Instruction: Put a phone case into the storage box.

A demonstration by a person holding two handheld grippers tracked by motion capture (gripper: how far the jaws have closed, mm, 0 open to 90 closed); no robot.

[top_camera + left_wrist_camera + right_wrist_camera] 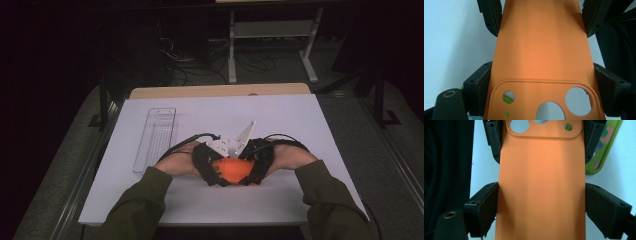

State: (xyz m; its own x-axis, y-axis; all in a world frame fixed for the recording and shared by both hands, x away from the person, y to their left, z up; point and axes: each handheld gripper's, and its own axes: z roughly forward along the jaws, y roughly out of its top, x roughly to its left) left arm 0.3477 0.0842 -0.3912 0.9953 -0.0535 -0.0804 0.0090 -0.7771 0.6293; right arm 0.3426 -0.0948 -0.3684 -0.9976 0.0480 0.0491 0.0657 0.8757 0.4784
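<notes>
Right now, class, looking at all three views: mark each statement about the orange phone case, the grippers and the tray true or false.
1. Both grippers hold the orange case. True: the left gripper and right gripper clamp its edges.
2. The case has camera cut-outs. True.
3. The clear tray lies right of the hands. False: it lies to their left.
4. The case is blue. False: orange.
5. The tray sits on the white table. True.

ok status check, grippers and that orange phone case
Left gripper shut on orange phone case, at its camera-cutout end. Right gripper clamps the plain end. Clear tray lies apart at left; nothing in the way.
</notes>
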